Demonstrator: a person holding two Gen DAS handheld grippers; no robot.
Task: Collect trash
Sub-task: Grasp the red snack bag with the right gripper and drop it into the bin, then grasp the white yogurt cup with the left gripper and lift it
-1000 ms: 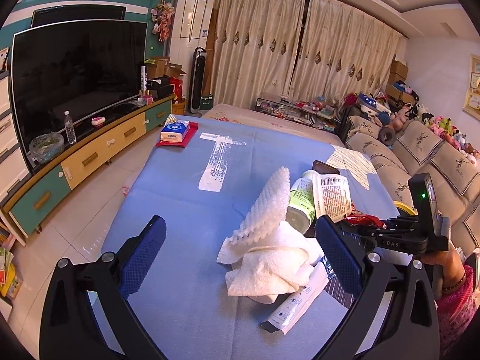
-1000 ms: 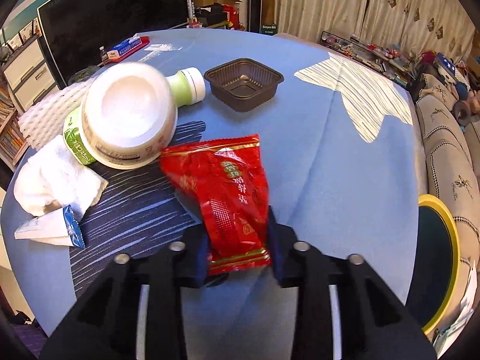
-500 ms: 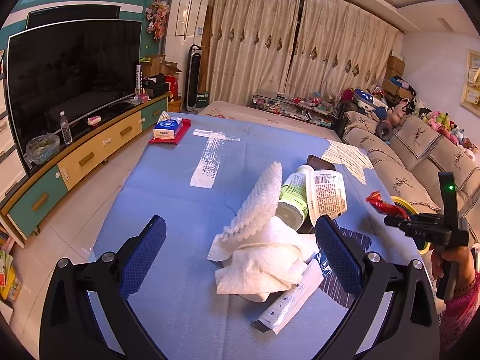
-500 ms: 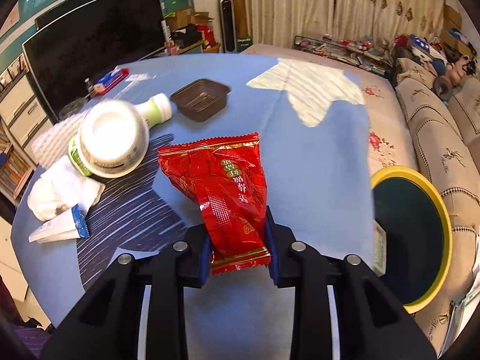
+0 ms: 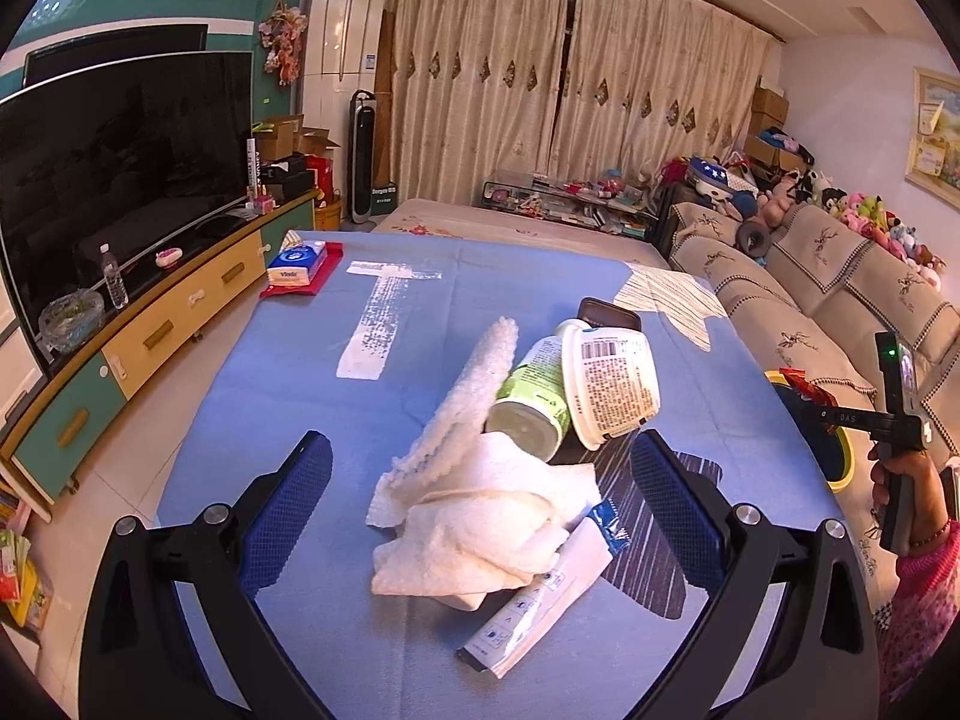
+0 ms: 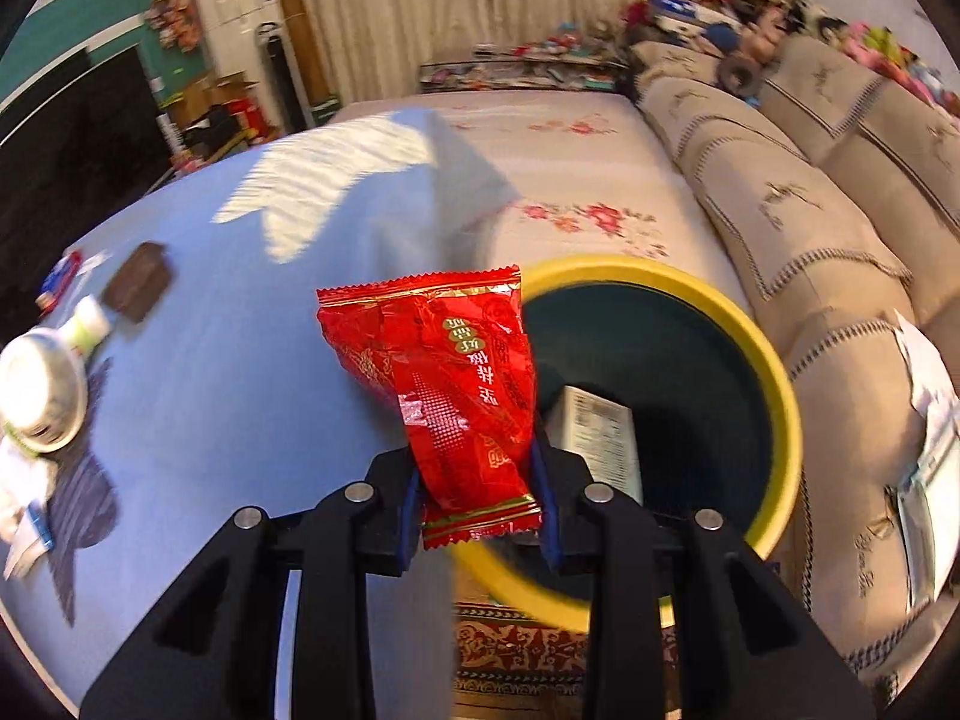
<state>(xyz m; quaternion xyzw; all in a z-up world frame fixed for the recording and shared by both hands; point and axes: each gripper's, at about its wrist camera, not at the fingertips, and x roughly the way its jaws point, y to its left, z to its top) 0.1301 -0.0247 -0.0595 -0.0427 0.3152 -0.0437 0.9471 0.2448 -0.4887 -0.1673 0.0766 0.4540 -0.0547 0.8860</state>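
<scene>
Now the right gripper (image 6: 477,495) has its fingers clenched on the lower end of a red snack wrapper (image 6: 447,387), which stands up between them over the near rim of a yellow-rimmed bin (image 6: 774,372) just off the desk's (image 5: 288,360) right edge. A white box (image 6: 600,438) lies inside the bin. The left gripper (image 5: 480,498) hovers with fingers spread wide and grasping nothing, above a crumpled white paper towel (image 5: 474,522) near the desk's front edge. Beside the towel lie a white tube (image 5: 540,606), a green-labelled bottle (image 5: 534,396) and a white tub (image 5: 612,384).
</scene>
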